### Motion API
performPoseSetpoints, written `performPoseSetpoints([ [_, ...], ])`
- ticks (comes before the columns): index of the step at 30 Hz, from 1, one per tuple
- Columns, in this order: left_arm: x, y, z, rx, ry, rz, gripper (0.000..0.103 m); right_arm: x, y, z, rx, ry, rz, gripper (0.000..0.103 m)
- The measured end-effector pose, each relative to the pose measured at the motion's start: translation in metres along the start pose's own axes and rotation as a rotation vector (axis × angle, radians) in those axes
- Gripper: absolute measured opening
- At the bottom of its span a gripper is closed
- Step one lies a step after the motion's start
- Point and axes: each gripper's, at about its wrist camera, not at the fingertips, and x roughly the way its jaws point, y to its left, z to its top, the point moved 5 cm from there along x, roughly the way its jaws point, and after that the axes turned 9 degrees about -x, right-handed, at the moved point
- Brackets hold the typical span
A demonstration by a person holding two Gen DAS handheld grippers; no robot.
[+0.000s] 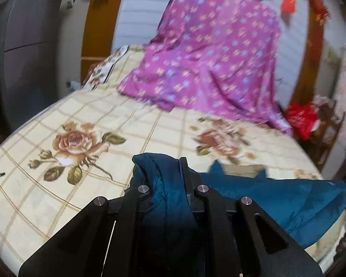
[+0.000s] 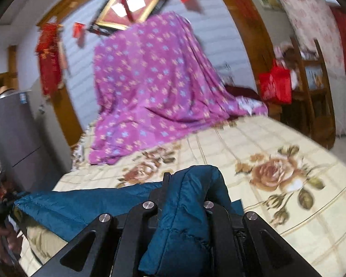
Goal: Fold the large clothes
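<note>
Left wrist: teal jacket (image 1: 276, 198) between jaws.

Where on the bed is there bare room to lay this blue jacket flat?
The rose-print sheet is free between the blue jacket and the purple floral cloth. The headboard end is crowded by that cloth.

Bright, even light — motion blur, fisheye-warped dark edges.
</note>
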Motion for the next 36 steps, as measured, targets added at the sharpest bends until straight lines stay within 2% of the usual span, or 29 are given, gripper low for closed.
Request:
performPoseSetpoints([
  [5, 0.057, 0.007, -0.016, -0.072, 0.060, 0.069, 0.009, 0.058, -0.012, -0.025, 0.050, 0.066, -0.055, 0.009],
  [11, 0.096, 0.002, -0.038, -0.026, 0.081, 0.143, 0.010, 0.091, -0.024, -0.035, 0.079, 0.139, -0.063, 0.009],
  [14, 0.111, 0.000, -0.044, -0.003, 0.145, 0.181, 0.011, 0.107, -0.025, -0.041, 0.067, 0.191, -0.073, 0.010],
  [17, 0.122, 0.002, -0.049, -0.012, 0.205, 0.181, 0.013, 0.124, -0.029, -0.053, 0.080, 0.264, -0.086, 0.015],
  [23, 0.128, 0.010, -0.055, -0.075, 0.279, 0.135, 0.016, 0.130, -0.033, -0.063, 0.127, 0.325, -0.056, 0.024],
  [28, 0.121, 0.018, -0.045, -0.172, 0.307, 0.019, 0.021, 0.120, -0.044, -0.063, 0.282, 0.307, 0.044, 0.036],
  [29, 0.119, 0.021, -0.042, -0.206, 0.311, -0.019, 0.026, 0.117, -0.045, -0.063, 0.300, 0.299, 0.057, 0.039],
  [31, 0.116, 0.028, -0.039, -0.311, 0.327, -0.116, 0.045, 0.112, -0.045, -0.061, 0.330, 0.280, 0.086, 0.054],
  [32, 0.114, 0.028, -0.036, -0.338, 0.330, -0.145, 0.056, 0.109, -0.043, -0.058, 0.335, 0.269, 0.103, 0.058],
  [33, 0.112, 0.030, -0.035, -0.361, 0.326, -0.166, 0.062, 0.107, -0.041, -0.056, 0.337, 0.258, 0.115, 0.068],
  [34, 0.111, 0.029, -0.033, -0.364, 0.322, -0.164, 0.064, 0.106, -0.038, -0.054, 0.338, 0.252, 0.122, 0.075],
  [36, 0.105, 0.028, -0.029, -0.354, 0.297, -0.146, 0.065, 0.103, -0.033, -0.050, 0.333, 0.246, 0.134, 0.079],
])
